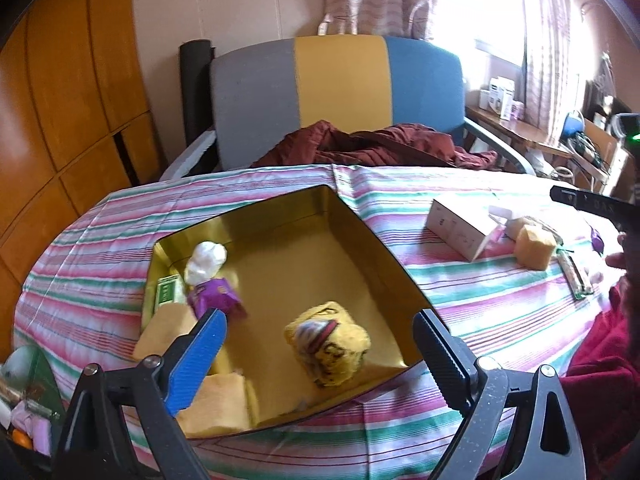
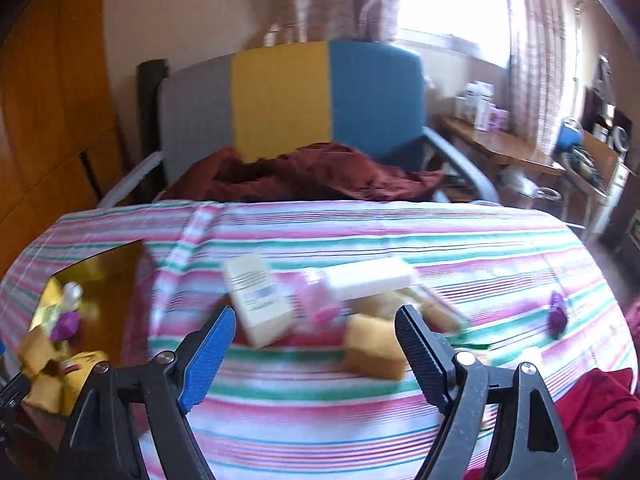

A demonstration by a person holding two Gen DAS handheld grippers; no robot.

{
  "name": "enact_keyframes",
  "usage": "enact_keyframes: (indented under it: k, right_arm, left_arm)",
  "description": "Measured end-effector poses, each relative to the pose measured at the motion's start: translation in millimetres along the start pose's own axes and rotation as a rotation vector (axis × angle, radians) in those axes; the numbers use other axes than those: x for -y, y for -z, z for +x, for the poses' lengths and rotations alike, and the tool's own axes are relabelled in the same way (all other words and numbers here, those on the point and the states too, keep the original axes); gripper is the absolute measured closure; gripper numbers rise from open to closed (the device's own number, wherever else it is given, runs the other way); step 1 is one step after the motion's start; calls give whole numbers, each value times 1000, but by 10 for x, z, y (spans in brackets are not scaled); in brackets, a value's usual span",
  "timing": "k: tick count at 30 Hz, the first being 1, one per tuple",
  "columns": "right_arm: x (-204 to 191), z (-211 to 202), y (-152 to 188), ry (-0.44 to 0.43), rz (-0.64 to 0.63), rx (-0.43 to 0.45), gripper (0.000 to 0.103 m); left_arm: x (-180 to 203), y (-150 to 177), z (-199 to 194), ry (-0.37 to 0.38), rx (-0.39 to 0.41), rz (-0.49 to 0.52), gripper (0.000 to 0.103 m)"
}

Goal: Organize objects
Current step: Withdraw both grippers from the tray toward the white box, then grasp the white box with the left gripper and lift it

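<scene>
A gold tin box [image 1: 340,216] lies open on the striped tablecloth [image 1: 480,292]. Inside it are a yellow printed packet [image 1: 328,344], a purple-and-white wrapped item [image 1: 210,276], a green packet [image 1: 168,290] and yellow sponges [image 1: 164,330]. My left gripper [image 1: 320,340] is open and empty just above the tin. My right gripper [image 2: 316,332] is open and empty above a loose pile: a white box [image 2: 258,300], a yellow sponge [image 2: 374,352], a pink-and-white packet [image 2: 360,280] and a small purple item [image 2: 557,312]. The right wrist view is blurred.
A grey, yellow and blue chair [image 1: 340,80] with a dark red cloth [image 1: 372,144] stands behind the table. A wooden cabinet [image 1: 60,120] is at the left. A cluttered side table [image 1: 520,128] is at the right. A red garment [image 2: 592,408] lies at the near right edge.
</scene>
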State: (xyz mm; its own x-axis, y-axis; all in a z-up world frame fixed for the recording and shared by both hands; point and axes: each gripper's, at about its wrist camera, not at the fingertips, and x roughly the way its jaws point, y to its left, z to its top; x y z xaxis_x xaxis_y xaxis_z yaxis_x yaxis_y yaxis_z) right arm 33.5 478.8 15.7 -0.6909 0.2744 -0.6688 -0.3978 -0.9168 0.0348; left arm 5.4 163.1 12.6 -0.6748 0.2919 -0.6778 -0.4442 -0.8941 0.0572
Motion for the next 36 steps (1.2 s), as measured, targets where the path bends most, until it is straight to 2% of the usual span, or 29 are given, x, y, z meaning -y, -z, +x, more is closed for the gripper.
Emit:
enact_keyframes:
  k: [5,7,21,29,36]
  right_arm:
    - [441,174,13,48,110,-15,20]
    - [592,231,45,35,184,-34,20]
    - [925,259,127,-29,372,-61,20]
    - [880,309,134,-68,363,-85,20]
    - [859,347,133,-90,357,-103,20]
  left_arm:
    - [211,-61,86,33,-17,44,8]
    - [299,-94,131,52,-27,58,8]
    - [1039,-612,658,218,-117,76,7]
    - [1303,-942,1186,294,-219,-25,5]
    - [1489,-1134,1687,282,-314,-123,4]
